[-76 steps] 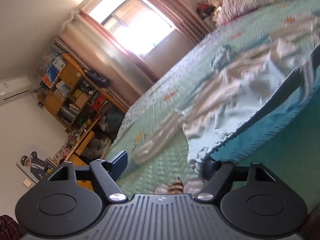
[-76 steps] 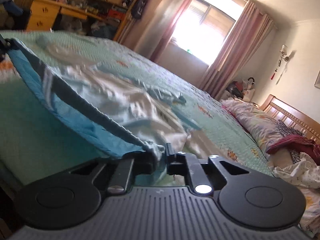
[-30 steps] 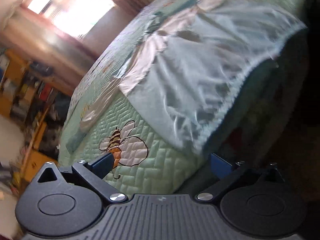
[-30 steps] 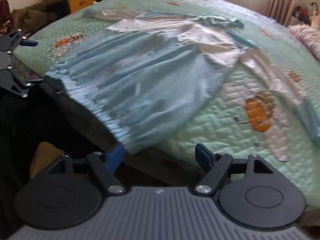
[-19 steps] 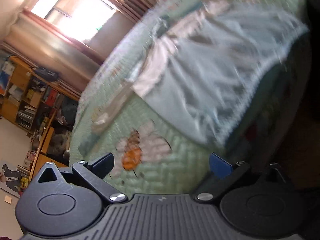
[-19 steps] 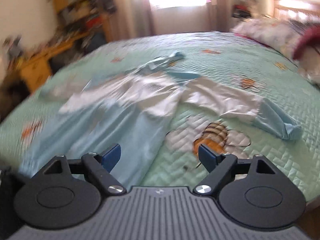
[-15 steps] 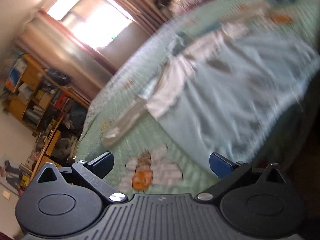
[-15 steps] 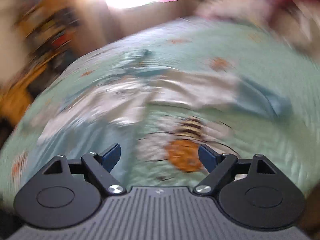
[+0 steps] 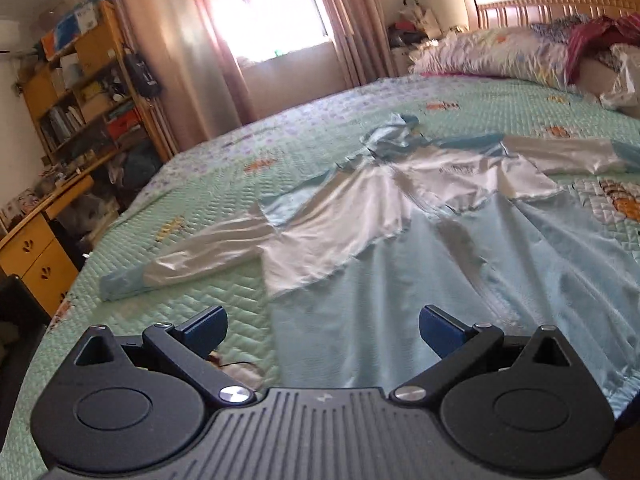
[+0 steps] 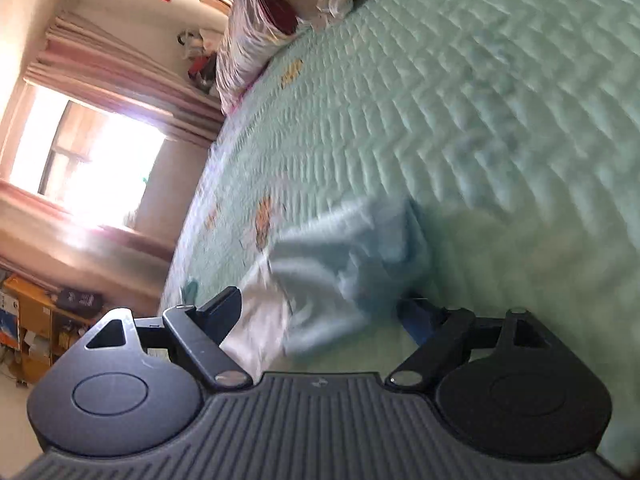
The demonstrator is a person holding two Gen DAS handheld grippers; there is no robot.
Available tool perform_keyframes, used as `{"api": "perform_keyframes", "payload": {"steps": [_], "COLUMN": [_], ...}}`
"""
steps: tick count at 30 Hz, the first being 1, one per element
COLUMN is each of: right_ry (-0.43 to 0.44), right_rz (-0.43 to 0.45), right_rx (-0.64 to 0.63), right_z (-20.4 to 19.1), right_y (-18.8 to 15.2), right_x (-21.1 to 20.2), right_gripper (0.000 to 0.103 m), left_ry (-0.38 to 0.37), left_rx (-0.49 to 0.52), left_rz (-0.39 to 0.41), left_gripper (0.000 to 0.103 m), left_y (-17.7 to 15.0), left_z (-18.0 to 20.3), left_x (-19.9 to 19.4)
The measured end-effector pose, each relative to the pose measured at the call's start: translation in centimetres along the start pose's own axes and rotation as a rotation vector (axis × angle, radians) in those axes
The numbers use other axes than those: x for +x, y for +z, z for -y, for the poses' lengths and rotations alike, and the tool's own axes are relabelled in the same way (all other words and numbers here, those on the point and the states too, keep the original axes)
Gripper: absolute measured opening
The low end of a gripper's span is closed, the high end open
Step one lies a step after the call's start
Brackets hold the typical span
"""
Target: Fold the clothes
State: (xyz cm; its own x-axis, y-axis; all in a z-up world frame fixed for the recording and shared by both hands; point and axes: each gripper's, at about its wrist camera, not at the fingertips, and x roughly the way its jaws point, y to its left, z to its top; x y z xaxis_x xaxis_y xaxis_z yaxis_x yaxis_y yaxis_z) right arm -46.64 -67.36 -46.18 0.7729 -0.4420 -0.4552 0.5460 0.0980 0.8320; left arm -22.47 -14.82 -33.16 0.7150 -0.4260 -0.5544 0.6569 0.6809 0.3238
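**Blue-and-white jacket spread on a quilted bed**

Blue pads tip both fingers of the left tool (image 9: 322, 330), which stands wide apart with nothing between them, above the near edge of the bed (image 9: 168, 296). Just beyond the pads lies the light-blue lower body of the jacket (image 9: 440, 264), spread flat on the green quilt. Farther on, the white upper panel runs across the chest; one sleeve (image 9: 180, 266) reaches out to the left, ending in a blue cuff, and the other extends to the right. The collar is bunched at the far end of the garment. Pillows (image 9: 492, 54) and a wooden headboard (image 9: 552, 2) lie beyond, with a curtained window (image 9: 268, 12) and a bookshelf (image 9: 84, 84) at the back left.

In the tilted, blurred right wrist view, the right tool (image 10: 320, 312) is likewise wide, and a blue sleeve cuff (image 10: 352, 264) lies between its fingers; whether either finger touches the cloth cannot be told.
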Motion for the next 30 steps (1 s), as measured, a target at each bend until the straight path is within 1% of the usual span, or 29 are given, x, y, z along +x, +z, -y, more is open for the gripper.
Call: {"api": "perform_keyframes", "payload": {"steps": [1, 2, 3, 4, 8, 9, 10, 12, 13, 17, 18, 19, 22, 23, 25, 28, 30], "right_ry": [-0.001, -0.008, -0.016, -0.024, -0.056, -0.055, -0.081, -0.151, -0.186, -0.205, -0.186, -0.133, 0.001, 0.050, 0.145, 0.223, 0.239], "right_rz": [0.019, 0.045, 0.072, 0.099, 0.206, 0.218, 0.220, 0.249, 0.265, 0.342, 0.341, 0.315, 0.185, 0.129, -0.017, -0.194, -0.262], "right_rx": [-0.003, -0.014, -0.026, -0.037, -0.083, -0.100, -0.108, -0.101, -0.097, -0.107, -0.111, -0.145, -0.292, -0.327, -0.382, -0.454, -0.469], "right_z": [-0.1, -0.2, -0.4, -0.5, -1.1, -1.2, -1.2, -1.1, -1.0, -0.5, -0.6, -1.1, -4.3, -5.5, -8.0, -11.1, -12.6], "right_y": [0.4, 1.4, 2.5, 3.6, 7.9, 8.9, 9.6, 9.7, 9.7, 7.1, 6.2, 5.1, 1.9, 0.6, -2.3, -6.9, -9.7], "right_x": [0.6, 0.5, 0.2, 0.0, -1.0, -1.3, -1.6, -2.6, -3.1, -5.8, -6.3, -6.3, -4.3, -3.3, -0.4, 4.0, 6.3], "right_gripper": [0.081, 0.059, 0.016, 0.002, 0.004, 0.011, 0.019, 0.074, 0.080, 0.081, 0.081, 0.081, 0.081, 0.081, 0.081, 0.081, 0.081], "left_ry": [-0.002, -0.006, -0.010, -0.010, -0.008, -0.007, -0.006, -0.005, -0.005, -0.002, -0.002, -0.001, 0.020, 0.031, 0.043, 0.045, 0.050], "left_rx": [0.012, 0.024, 0.035, 0.037, 0.033, 0.032, 0.031, 0.028, 0.027, 0.023, 0.022, 0.021, -0.033, -0.056, -0.092, -0.090, -0.081], "left_rz": [0.000, 0.001, 0.003, 0.005, 0.013, 0.015, 0.017, 0.022, 0.024, 0.032, 0.034, 0.036, 0.024, 0.021, 0.019, 0.007, -0.004], "left_gripper": [0.102, 0.102, 0.102, 0.102, 0.102, 0.102, 0.102, 0.102, 0.102, 0.102, 0.102, 0.102, 0.102, 0.102, 0.102, 0.102, 0.102], "left_y": [0.1, 0.2, 0.3, 0.3, 0.2, 0.2, 0.2, 0.1, 0.1, 0.0, 0.0, -0.1, 0.1, 0.2, 0.3, -0.2, -0.5], "left_z": [0.5, 0.9, 1.3, 1.3, 1.0, 0.9, 0.8, 0.7, 0.6, 0.3, 0.2, 0.1, -1.4, -1.8, -2.4, -2.5, -2.5], "left_x": [0.1, 0.1, 0.2, 0.1, -0.2, -0.3, -0.4, -0.6, -0.6, -1.0, -1.1, -1.1, -0.6, -0.4, -0.3, -0.1, 0.2]}}
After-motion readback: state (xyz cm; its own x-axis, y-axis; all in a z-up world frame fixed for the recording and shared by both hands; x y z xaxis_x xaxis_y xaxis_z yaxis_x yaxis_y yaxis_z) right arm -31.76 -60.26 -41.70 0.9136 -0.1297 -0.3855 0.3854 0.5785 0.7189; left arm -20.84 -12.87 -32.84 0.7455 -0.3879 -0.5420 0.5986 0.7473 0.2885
